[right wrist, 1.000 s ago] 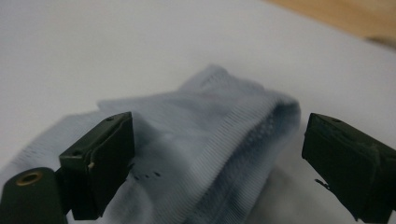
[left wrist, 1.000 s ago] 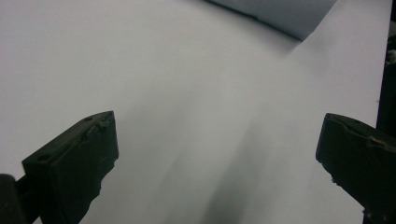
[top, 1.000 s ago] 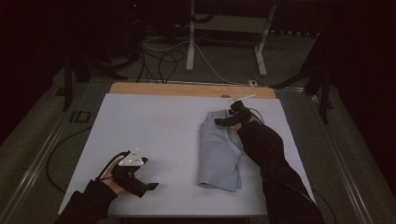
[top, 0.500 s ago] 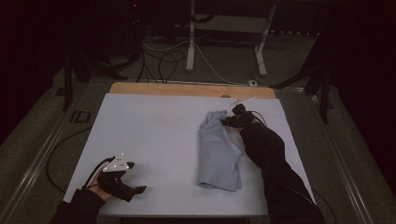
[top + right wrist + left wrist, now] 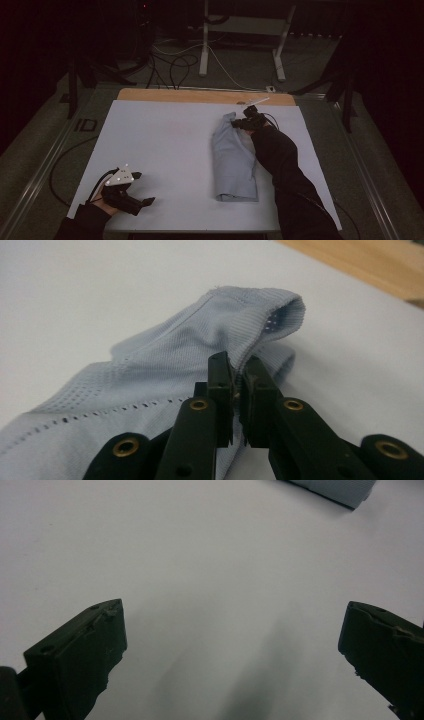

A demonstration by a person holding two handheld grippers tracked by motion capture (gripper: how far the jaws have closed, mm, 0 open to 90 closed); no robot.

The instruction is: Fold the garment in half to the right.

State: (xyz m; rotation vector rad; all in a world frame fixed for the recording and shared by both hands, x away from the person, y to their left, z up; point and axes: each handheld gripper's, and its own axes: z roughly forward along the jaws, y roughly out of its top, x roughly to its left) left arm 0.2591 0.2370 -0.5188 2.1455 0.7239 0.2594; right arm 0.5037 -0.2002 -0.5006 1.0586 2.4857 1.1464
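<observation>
A light blue garment point(image 5: 232, 160) lies folded lengthwise on the right half of the white table point(image 5: 170, 145). My right gripper point(image 5: 246, 122) is at its far end, shut on the ribbed edge of the garment point(image 5: 200, 365), which is lifted and bunched there. My left gripper point(image 5: 142, 202) rests near the table's front left corner, open with nothing between its jaws. In the left gripper view its fingers point(image 5: 80, 655) stand wide apart over bare table, and a corner of the garment point(image 5: 340, 490) shows far off.
A bare wooden strip point(image 5: 200, 96) runs along the table's far edge. Beyond it, cables point(image 5: 175, 65) and a white stand's legs point(image 5: 205, 45) lie on the dark floor. A metal rail point(image 5: 45, 165) borders the table's left side.
My left gripper has drawn back toward the front left corner. My right gripper has moved farther along the garment's far end, lifting and bunching the edge.
</observation>
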